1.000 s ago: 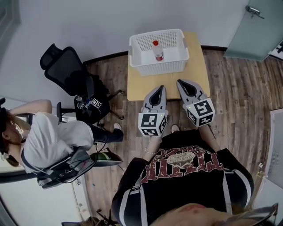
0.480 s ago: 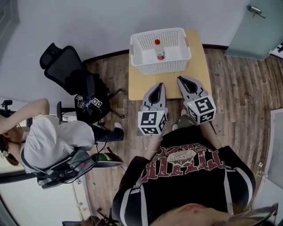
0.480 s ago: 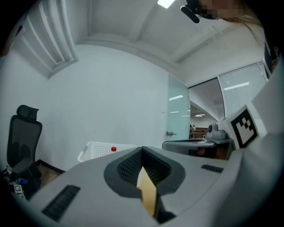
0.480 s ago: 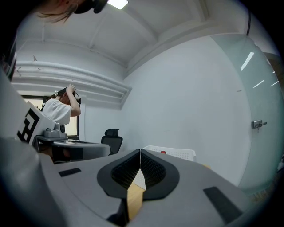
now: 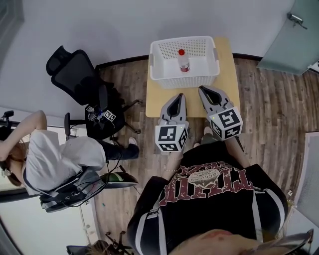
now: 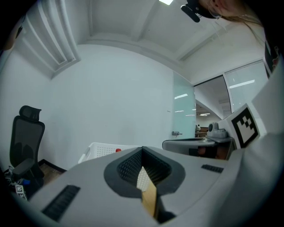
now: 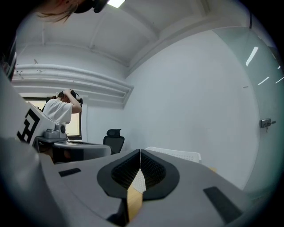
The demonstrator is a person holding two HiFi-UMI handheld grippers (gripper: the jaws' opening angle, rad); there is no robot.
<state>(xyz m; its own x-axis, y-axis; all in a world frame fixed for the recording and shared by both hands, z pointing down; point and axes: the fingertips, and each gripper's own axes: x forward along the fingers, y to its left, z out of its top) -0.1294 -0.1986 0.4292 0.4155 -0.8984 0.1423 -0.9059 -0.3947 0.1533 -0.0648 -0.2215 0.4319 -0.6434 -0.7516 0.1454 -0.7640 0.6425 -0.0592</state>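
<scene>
As both point toward the basket (image 5: pixel 184 78), left gripper (image 5: pixel 178 96) and right gripper (image 5: pixel 204 90) hold jaws together, apparently empty.

Both grippers, left (image 5: pixel 177 98) and right (image 5: pixel 205 91), held side by side, fingers closed

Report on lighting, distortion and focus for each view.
Head view: the light is even and soft, a strong fisheye bows the brown wooden floorboards, and the white perforated plastic basket is sharp. Left gripper view: there is a dark circular vignette, the bright ceiling lamp flares at the top edge, and the shut left claw looks soft up close. Right gripper view: it has the same vignette and bowing, and the shut right claw looks equally soft.
</scene>
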